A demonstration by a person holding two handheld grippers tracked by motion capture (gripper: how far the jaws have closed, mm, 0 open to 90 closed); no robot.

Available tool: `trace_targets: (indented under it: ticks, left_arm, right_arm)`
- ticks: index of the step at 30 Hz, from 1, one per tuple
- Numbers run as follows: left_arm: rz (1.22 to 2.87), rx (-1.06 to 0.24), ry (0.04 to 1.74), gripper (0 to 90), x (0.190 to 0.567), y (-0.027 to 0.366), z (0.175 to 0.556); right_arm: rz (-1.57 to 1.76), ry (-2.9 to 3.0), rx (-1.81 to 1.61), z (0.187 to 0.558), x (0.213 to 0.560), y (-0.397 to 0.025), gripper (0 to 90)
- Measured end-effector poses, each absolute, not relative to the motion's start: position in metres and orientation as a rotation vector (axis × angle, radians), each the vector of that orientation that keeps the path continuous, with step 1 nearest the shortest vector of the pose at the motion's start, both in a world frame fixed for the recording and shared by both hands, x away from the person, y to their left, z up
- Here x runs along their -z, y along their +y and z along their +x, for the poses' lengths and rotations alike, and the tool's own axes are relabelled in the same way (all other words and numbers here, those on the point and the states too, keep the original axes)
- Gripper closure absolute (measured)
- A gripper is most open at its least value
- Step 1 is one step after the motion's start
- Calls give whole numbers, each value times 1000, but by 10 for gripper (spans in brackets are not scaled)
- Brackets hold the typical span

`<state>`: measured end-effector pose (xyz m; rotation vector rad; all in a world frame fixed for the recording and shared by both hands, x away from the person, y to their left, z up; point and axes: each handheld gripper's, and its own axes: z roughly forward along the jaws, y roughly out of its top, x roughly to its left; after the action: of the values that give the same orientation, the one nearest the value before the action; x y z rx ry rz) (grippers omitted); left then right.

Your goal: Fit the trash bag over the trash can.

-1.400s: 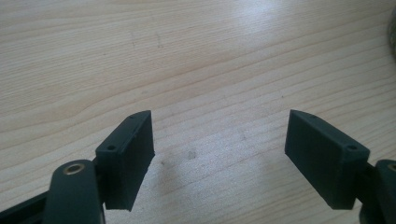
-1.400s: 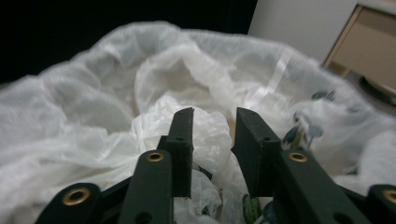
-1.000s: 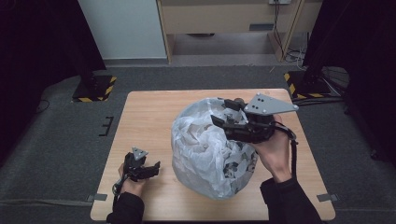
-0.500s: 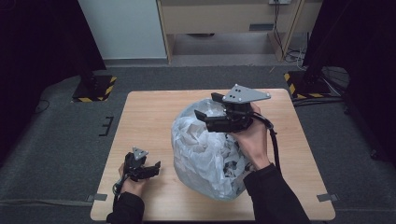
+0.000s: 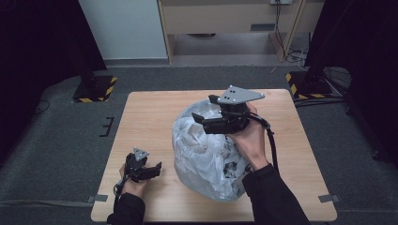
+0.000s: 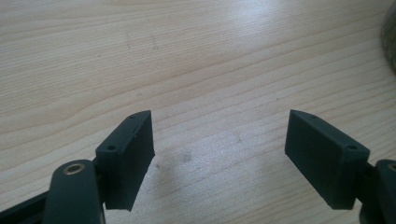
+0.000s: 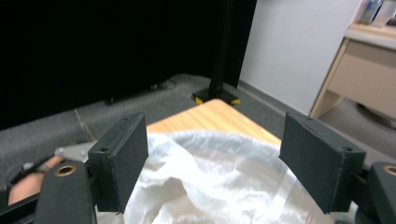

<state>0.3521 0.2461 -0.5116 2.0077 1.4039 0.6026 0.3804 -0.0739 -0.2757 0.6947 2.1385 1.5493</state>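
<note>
A big, bulging bag of crinkled translucent white plastic (image 5: pixel 209 157) sits in the middle of the wooden table (image 5: pixel 150 117), dark items showing through its lower part. My right gripper (image 5: pixel 199 123) hovers over the bag's top, pointing left, jaws open and empty; in the right gripper view the white bag (image 7: pixel 219 186) lies just below and between the jaws. My left gripper (image 5: pixel 152 169) rests low near the table's front left, a short way left of the bag, open with only bare wood (image 6: pixel 219 154) between its jaws.
The table stands on grey carpet. Two black stands with yellow-black striped bases (image 5: pixel 94 89) (image 5: pixel 305 84) flank its far corners. A wooden cabinet (image 5: pixel 225 18) and a white panel (image 5: pixel 122 28) stand behind. Bare wood lies left and behind the bag.
My right gripper has swung from the bag's right side up and over its top, now pointing left. The left gripper has stayed put.
</note>
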Motion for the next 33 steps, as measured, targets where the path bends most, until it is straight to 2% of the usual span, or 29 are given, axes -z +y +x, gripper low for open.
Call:
trace_targets:
  ticks: [7, 11, 17, 20, 33]
  left_arm:
    - [2007, -601, 1402, 235, 511, 246, 352]
    - [2010, -600, 1403, 235, 512, 246, 353]
    - [2009, -600, 1399, 235, 511, 246, 352]
    - [2008, -602, 1399, 234, 511, 246, 352]
    - [2017, -604, 1395, 234, 512, 245, 352]
  right_arm:
    - [662, 2063, -1574, 376, 255, -74, 233]
    - [673, 2105, -1539, 380, 256, -68, 220]
    - [734, 2206, -1475, 393, 279, -55, 204]
    - [762, 2265, -1434, 398, 291, -50, 162]
    - [906, 2483, -1191, 413, 333, -36, 89]
